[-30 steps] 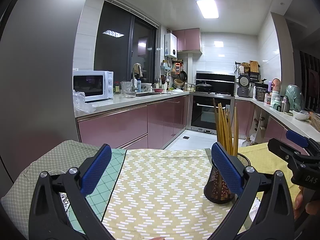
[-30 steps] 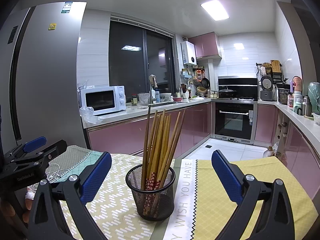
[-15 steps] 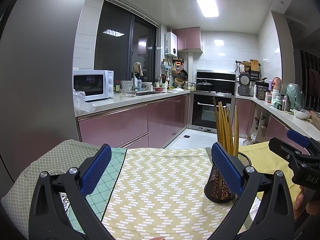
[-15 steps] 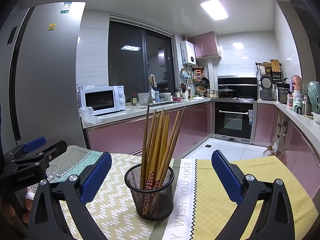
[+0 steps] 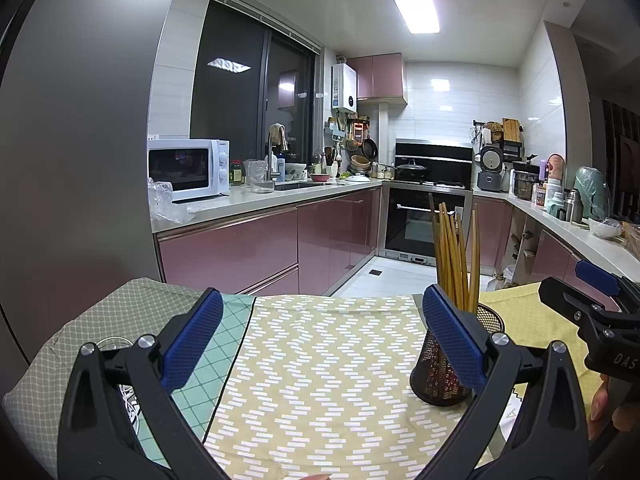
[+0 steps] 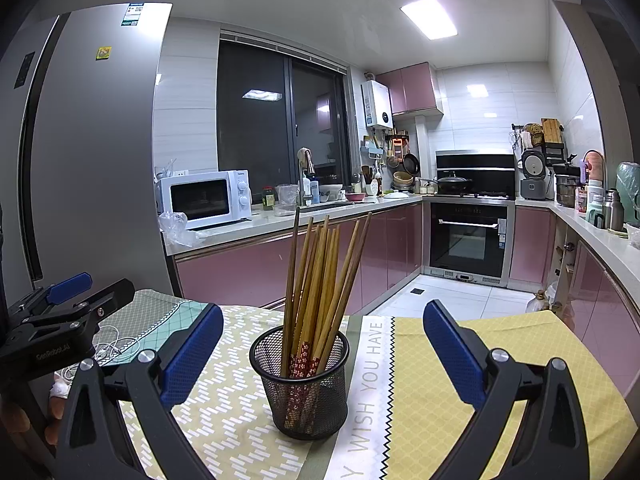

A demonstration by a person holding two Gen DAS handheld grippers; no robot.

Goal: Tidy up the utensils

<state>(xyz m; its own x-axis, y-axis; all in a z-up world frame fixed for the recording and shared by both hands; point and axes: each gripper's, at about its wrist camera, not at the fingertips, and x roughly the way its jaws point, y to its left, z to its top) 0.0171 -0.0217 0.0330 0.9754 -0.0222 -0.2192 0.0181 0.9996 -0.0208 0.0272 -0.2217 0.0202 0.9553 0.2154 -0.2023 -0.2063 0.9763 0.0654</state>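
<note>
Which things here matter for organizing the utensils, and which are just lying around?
For the job:
chopsticks
mesh holder
left gripper
right gripper

Just lying about:
white cable
microwave
patterned cloths

Black mesh holder (image 6: 299,380), tan chopsticks (image 6: 320,280), olive cloth (image 5: 320,360) with white dashes, pink cabinets (image 6: 240,276).

Each hand-held gripper (image 6: 323,354) has black triangular arms, silver screws and textured blue finger pads (image 6: 192,354)
</note>
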